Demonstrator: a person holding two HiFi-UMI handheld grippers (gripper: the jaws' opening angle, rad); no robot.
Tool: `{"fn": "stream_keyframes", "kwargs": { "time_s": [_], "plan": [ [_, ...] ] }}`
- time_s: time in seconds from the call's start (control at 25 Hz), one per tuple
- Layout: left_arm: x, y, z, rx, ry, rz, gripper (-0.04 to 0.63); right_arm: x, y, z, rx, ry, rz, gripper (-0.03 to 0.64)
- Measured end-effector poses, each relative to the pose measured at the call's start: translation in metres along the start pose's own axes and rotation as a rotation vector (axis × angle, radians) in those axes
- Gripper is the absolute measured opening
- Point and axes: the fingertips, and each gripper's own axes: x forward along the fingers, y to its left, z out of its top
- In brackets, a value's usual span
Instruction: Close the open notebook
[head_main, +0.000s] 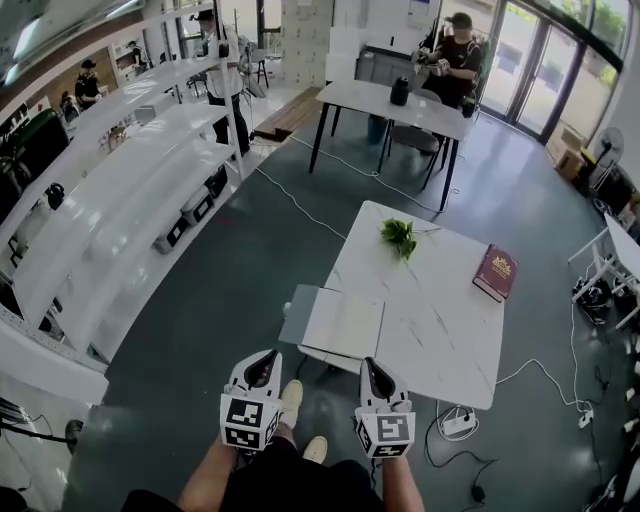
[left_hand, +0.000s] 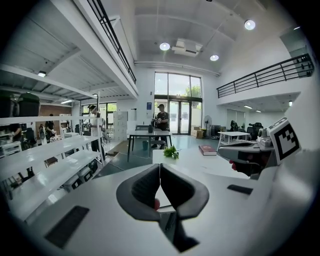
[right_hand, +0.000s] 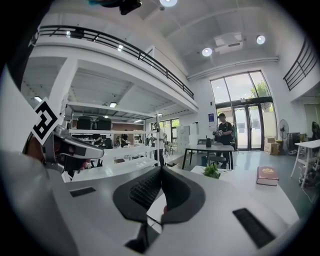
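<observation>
– Grey floor all around, and on it stands a white marble table (head_main: 440, 330). What lies on this table?

– At its near left corner lies the open notebook (head_main: 338, 322). Its white pages face up, and its grey left cover sticks out over the edge of the table. Further back is a small green plant (head_main: 399, 237), and near the right edge a dark red book (head_main: 495, 272), closed. Both are well apart from the notebook.

– Where are the two tools?

– The left gripper (head_main: 266, 358) and the right gripper (head_main: 371, 366) hang side by side in front of the near edge of the table, both pointing toward the notebook. Neither one touches it.

– And how do the jaws stand?

– In the left gripper view the two dark jaws are pressed together, with nothing between them (left_hand: 160, 172). In the right gripper view it is the same: jaws clenched on each other, empty (right_hand: 161, 172). Through the gap below them one sees only a piece of white page.

– What is around the table?

– To the left run long white shelves (head_main: 130, 190). At the back a person (head_main: 455, 58) sits at another table (head_main: 390, 103), near glass doors.
</observation>
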Motion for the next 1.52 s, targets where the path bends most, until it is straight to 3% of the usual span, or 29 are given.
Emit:
{"fn": "stream_keyframes", "kwargs": {
  "time_s": [0.28,0.6,1.12,1.52],
  "plan": [
    [0.059,0.044,-0.015,-0.043,0.074,-0.029,0.025,0.069,-0.003,-0.018,0.035,0.074,-0.015,0.017],
    [0.125,0.086,-0.061,-0.101,0.203,-0.07,0.025,0.142,-0.005,-0.064,0.091,0.192,-0.041,0.017],
    [0.205,0.111,-0.149,-0.155,0.367,-0.128,0.025,0.209,-0.009,-0.142,0.133,0.333,-0.054,0.017],
    [0.235,0.121,-0.202,-0.327,0.496,-0.163,0.038,0.224,-0.014,-0.164,0.158,0.378,-0.084,0.017]
  ]
}}
